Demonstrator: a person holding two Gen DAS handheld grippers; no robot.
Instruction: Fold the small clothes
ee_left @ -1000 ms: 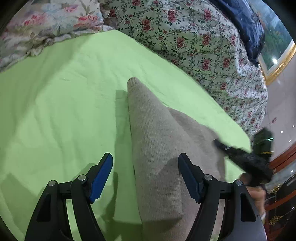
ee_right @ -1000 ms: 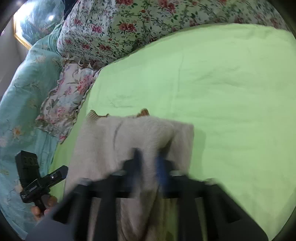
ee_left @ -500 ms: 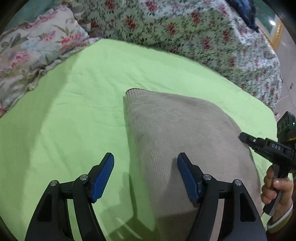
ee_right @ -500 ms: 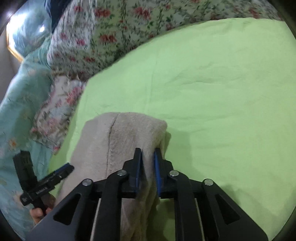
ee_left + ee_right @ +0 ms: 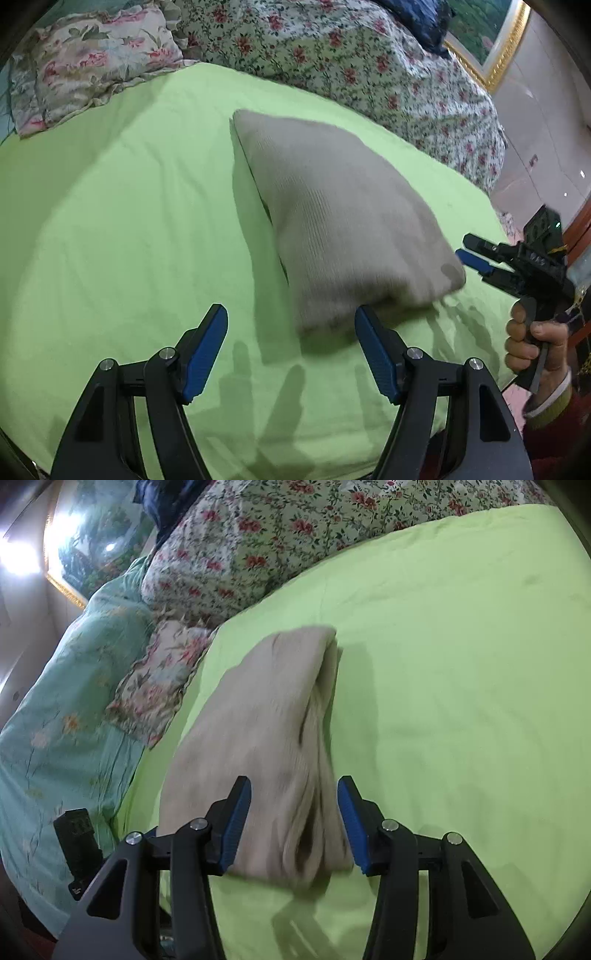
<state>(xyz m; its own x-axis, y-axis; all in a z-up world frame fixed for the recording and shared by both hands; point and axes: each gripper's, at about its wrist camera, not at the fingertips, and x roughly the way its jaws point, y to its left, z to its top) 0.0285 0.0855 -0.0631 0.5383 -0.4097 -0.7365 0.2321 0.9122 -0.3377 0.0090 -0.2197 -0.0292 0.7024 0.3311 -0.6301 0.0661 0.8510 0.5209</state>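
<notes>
A beige ribbed knit garment (image 5: 343, 221), folded over into a thick wedge, is seen lying on the lime-green bed sheet (image 5: 122, 221), towards the sheet's edge nearest the flowered pillows (image 5: 162, 679) and teal quilt (image 5: 66, 709). The right gripper (image 5: 293, 819), a second ago pinched on the garment's near end, has just been opening; its blue pads are now stood apart on either side of the cloth, no longer pressing it. The left gripper (image 5: 291, 347) is held wide and empty, as before, with only sheet between its pads and the garment's near corner just ahead. The fold is judged laid down and released; smoothing or a further fold may remain.
</notes>
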